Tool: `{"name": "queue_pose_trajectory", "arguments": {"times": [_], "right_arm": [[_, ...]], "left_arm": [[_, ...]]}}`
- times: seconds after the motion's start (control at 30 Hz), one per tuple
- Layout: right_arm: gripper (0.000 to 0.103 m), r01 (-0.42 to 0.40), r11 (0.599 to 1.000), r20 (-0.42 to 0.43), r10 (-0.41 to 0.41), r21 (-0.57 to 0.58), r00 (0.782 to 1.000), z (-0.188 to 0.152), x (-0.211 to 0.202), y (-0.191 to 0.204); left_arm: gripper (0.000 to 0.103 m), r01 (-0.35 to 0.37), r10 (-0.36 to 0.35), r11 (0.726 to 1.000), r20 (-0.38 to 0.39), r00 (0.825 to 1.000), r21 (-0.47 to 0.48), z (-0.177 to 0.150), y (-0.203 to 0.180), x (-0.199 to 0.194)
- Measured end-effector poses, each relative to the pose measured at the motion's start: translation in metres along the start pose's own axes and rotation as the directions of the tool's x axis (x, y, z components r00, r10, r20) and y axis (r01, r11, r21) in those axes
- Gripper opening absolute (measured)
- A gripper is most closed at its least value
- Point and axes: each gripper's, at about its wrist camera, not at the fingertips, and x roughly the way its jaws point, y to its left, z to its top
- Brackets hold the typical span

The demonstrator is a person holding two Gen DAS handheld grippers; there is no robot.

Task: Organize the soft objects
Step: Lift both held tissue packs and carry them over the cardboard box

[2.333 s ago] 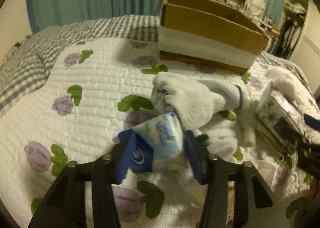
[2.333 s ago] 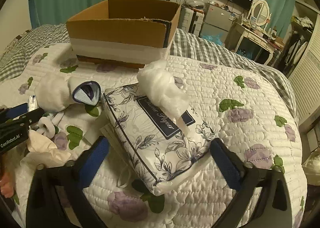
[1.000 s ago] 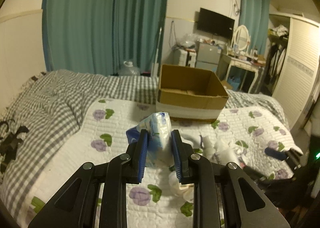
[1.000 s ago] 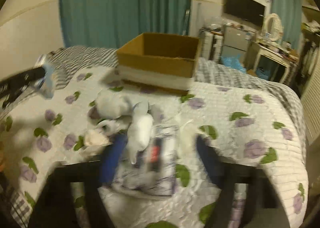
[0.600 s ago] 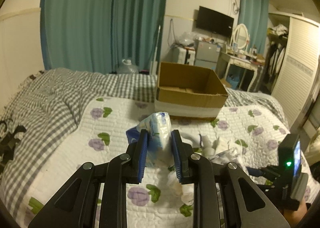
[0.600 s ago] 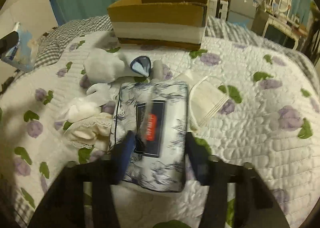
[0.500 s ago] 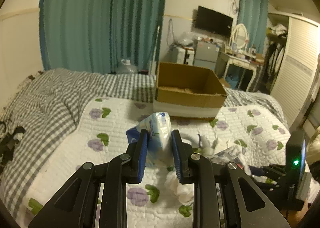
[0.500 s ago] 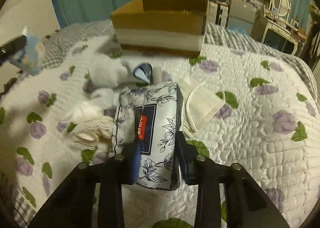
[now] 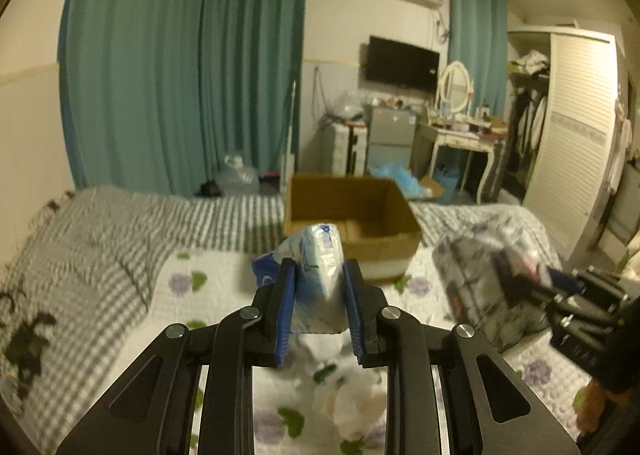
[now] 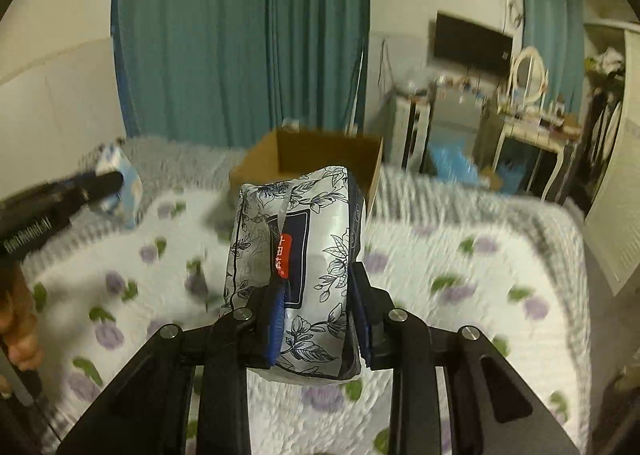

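Note:
My left gripper (image 9: pixel 318 275) is shut on a small blue-and-white tissue pack (image 9: pixel 320 251), held in the air above the bed. My right gripper (image 10: pixel 316 283) is shut on a large floral tissue pack (image 10: pixel 304 215), lifted clear of the quilt. An open cardboard box (image 9: pixel 352 207) stands on the bed beyond both grippers, with the packs short of it. The left wrist view shows the floral pack (image 9: pixel 472 275) at the right. The right wrist view shows the small pack (image 10: pixel 120 183) at the left, blurred.
White soft items (image 9: pixel 352 399) lie on the flowered quilt (image 10: pixel 460 287) below my left gripper. A grey checked blanket (image 9: pixel 100 239) covers the bed's left and far side. Teal curtains, a dresser and a wardrobe stand beyond the bed.
My right gripper closed on the floral tissue pack and lifted it off the quilt. My left gripper rose with the small pack still in it.

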Motion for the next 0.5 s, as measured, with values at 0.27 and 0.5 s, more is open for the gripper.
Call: {"name": "queue_pose_trajectory", "arguments": {"times": [0.27, 0.5], "right_arm": [[0.03, 0.013, 1.0, 0.153, -0.008, -0.029, 0.988, 0.068, -0.025, 0.002], [0.03, 0.027, 0.999, 0.218, -0.018, -0.042, 0.976, 0.122, -0.008, 0.004]], "left_arm": [[0.023, 0.007, -0.009, 1.0, 0.072, 0.997, 0.028, 0.046, -0.006, 0.003], [0.023, 0.021, -0.024, 0.999, 0.107, 0.994, 0.031, 0.087, -0.008, 0.033]]}}
